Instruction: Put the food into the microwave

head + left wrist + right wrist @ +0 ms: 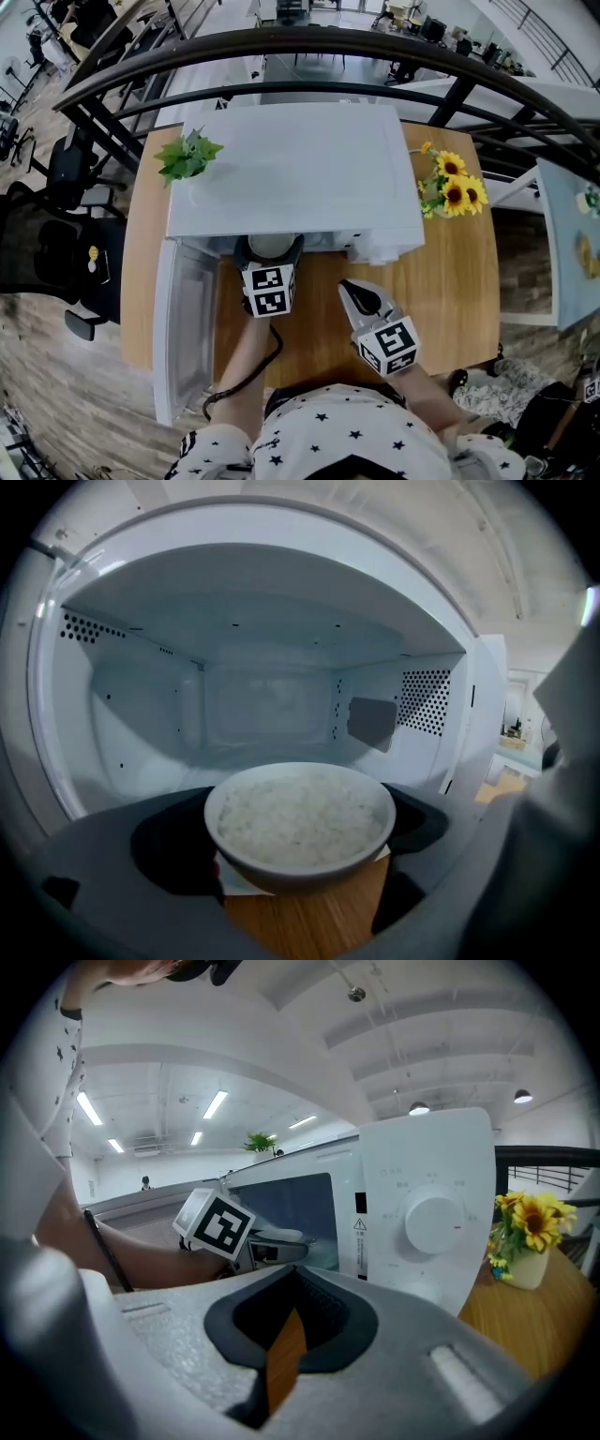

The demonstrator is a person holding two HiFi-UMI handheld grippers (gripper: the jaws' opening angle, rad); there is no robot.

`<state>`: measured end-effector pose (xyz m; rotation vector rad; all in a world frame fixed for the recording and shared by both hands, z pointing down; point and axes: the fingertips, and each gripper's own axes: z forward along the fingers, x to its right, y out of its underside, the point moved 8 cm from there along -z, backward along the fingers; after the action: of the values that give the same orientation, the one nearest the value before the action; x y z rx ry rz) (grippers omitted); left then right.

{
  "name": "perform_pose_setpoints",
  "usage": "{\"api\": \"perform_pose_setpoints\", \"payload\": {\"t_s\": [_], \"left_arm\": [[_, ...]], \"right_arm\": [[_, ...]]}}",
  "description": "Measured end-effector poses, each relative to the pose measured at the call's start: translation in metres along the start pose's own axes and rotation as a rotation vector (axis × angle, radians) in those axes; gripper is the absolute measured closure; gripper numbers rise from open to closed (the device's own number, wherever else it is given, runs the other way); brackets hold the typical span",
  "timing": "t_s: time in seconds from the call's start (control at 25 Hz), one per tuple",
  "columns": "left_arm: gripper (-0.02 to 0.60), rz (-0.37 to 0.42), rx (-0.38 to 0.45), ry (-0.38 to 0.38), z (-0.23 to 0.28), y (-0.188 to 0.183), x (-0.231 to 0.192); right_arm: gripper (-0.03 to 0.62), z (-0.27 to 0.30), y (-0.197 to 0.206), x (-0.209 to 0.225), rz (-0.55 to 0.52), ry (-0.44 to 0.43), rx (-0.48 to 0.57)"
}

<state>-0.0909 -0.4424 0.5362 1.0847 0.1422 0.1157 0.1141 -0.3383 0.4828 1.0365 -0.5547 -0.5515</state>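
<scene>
Microwave [300, 169] white, cavity walls black-dotted. Bowl [300, 866] white, rice [300, 816] white. Table [459, 281] tan woodgrain. Sunflowers [455, 190] yellow, plant [187, 155] green. Shirt [347, 431] white, black stars. Cubes [270, 289] black-white squares.

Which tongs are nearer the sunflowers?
Right. The right tongs hover before the microwave dial, toward the sunflowers; the left tongs hold the rice bowl at the cavity, farther away.

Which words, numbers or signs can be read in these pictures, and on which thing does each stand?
No word or number is readable.
Warning triangle on the microwave panel: sign only; print beside it too small.
Marks around the dial: too small.
Cube squares: patterns, not text.
</scene>
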Motion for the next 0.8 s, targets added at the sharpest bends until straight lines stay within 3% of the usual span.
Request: {"api": "perform_pose_setpoints", "payload": {"t_s": [0.6,0.8], "left_arm": [[0.083,0.020,-0.035,-0.016,0.024,0.000,-0.006],[0.083,0.058,-0.040,-0.043,0.030,-0.003,-0.007]], "right_arm": [[0.588,0.002,0.002,0.002,0.008,0.010,-0.005],[0.588,0.002,0.003,0.000,0.011,0.009,-0.003]]}}
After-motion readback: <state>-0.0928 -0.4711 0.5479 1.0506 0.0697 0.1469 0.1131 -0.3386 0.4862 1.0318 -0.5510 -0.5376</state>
